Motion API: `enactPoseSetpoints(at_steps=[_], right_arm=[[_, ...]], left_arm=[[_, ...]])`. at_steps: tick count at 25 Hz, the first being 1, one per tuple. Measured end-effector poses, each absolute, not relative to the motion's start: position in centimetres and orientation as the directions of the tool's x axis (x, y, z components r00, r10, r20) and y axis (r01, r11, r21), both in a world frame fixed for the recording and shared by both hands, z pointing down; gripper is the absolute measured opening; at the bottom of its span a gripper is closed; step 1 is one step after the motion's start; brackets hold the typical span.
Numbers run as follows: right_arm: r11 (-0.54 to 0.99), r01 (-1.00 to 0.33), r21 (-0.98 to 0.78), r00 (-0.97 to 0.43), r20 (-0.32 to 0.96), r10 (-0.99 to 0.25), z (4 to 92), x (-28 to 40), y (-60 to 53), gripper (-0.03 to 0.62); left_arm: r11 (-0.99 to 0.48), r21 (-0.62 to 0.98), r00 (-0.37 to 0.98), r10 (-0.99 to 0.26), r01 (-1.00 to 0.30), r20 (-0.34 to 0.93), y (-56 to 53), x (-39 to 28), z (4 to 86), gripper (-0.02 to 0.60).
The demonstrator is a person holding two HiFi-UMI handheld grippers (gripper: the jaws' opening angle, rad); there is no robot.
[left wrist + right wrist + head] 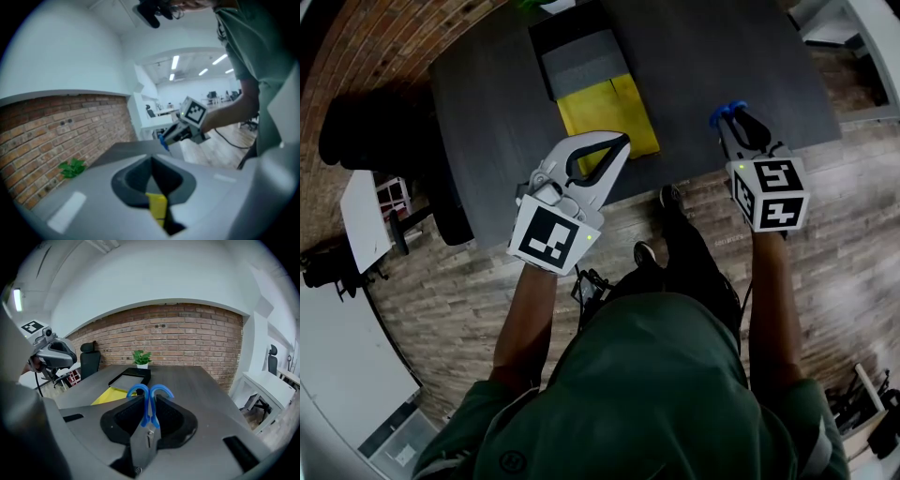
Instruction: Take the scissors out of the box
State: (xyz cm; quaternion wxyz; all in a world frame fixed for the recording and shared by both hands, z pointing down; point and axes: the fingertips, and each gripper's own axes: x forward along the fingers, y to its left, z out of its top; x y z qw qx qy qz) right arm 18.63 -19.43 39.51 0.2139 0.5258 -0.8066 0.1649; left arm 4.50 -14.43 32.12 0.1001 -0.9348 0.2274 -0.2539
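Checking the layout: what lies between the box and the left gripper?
A yellow sheet on the table, next to the box; the left gripper overlaps its near part. The head view shows this.

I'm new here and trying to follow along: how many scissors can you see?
1. The scissors, with blue handles, are clamped in the right gripper above the table. The box might hide more.

Matt greys and one glossy blue

The scissors (148, 420) have glossy blue plastic handles and dull grey metal blades, pressed between black, finely textured matt fingers (123, 420). The surface (201, 380) is smooth, dark and matt, the box (127, 379) matt black, the wall (187, 338) rough brick, the floor (469, 309) wood-grain planks.
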Motion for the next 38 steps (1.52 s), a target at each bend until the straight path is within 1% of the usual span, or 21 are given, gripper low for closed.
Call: enactPoseSetpoints(at_steps=[14,38], right_arm=[[0.404,-0.912,-0.067,-0.364,0.586,-0.724,44.1,19.0,-21.6,0.077],[0.430,-0.897,-0.101,-0.382,0.666,-0.641,49.4,17.2,-24.6,0.077]], left_arm=[[-0.887,-0.243,0.759,-0.462,-0.393,0.459,-16.8,4.9,35.6,0.000],[-0.893,-0.169,0.751,-0.443,-0.416,0.490,-20.3,3.9,39.3,0.000]])
